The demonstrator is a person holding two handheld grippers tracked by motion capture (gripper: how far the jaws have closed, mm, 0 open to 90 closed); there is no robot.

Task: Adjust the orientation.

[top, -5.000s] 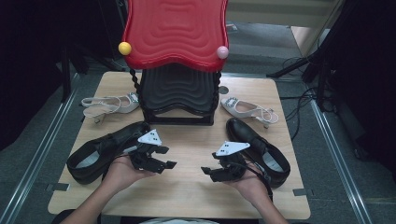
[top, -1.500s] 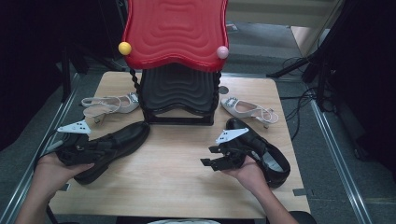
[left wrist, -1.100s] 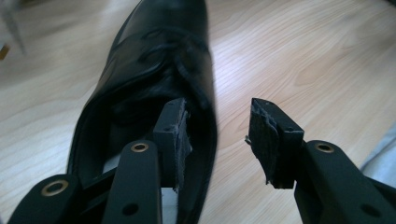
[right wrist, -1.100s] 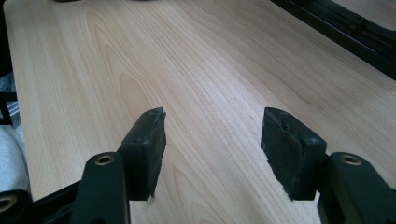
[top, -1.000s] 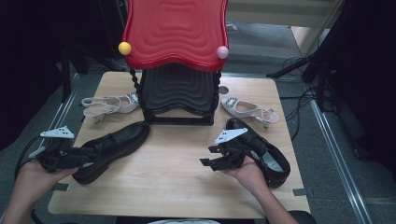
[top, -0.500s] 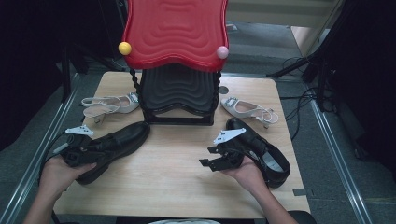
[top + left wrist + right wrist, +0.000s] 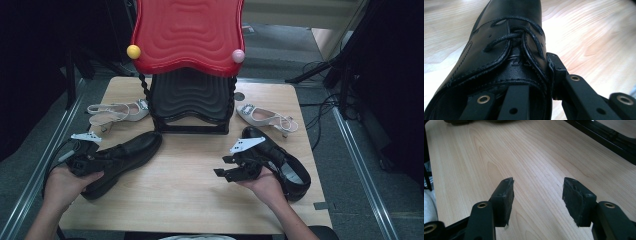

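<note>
Left black shoe (image 7: 120,159): it lies at the left side of the worktop (image 7: 185,185), toe pointing toward the stand, heel end at the worktop's left edge under your left hand (image 7: 70,182).
Grip on the shoe: in the left gripper view, one jaw of your left hand-held gripper (image 7: 541,82) sits inside the shoe's opening and the other outside its wall, beside the laces (image 7: 521,35). The jaws have just been closing, and they pinch the shoe's side wall between them.
Right hand-held gripper (image 7: 231,167): you hold it low over the bare worktop, in front of the right black shoe (image 7: 280,160); its jaws stand spread with only wood between them, and the pads (image 7: 504,200) touch no shoe.
Right black shoe: at the right of the worktop, partly under your right hand (image 7: 265,182).
Stand (image 7: 192,100): a black ribbed rack at the back centre, topped by a red wavy panel with a yellow ball (image 7: 133,51) and a pink ball (image 7: 238,56).
Pale heeled sandals: one (image 7: 117,112) left of the stand, one (image 7: 267,117) right of it, both clear of the black shoes.
</note>
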